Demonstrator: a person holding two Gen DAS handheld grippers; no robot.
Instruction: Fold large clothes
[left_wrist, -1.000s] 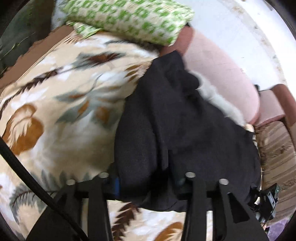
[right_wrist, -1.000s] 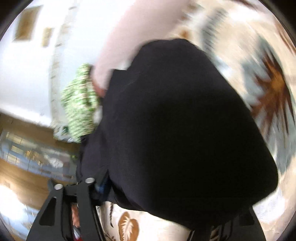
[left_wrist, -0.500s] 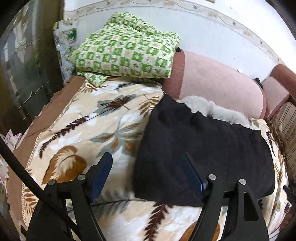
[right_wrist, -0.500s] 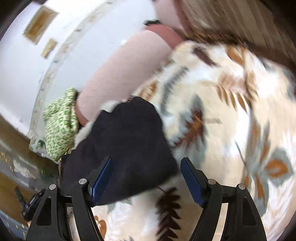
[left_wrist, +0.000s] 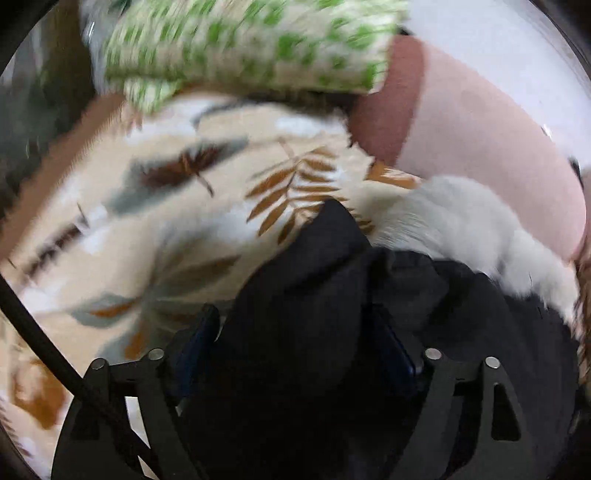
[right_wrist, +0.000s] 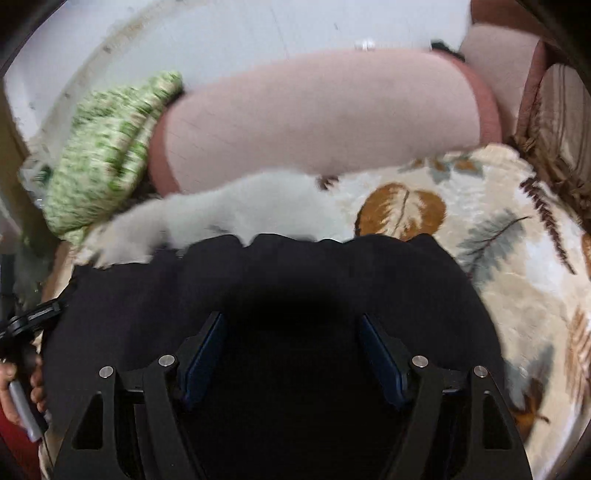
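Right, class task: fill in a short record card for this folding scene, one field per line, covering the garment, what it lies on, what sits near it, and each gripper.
Garment: black garment, bunched, lying on the blanket
Surface: leaf-print blanket over a sofa
Behind garment: pale furry item, against the pink bolster
Far end: green checked pillow
Left gripper: jaws opening, black cloth between them, pads not seen pressing it
Right gripper: jaws wide but closing, over the black cloth
Image quality: both views motion-blurred
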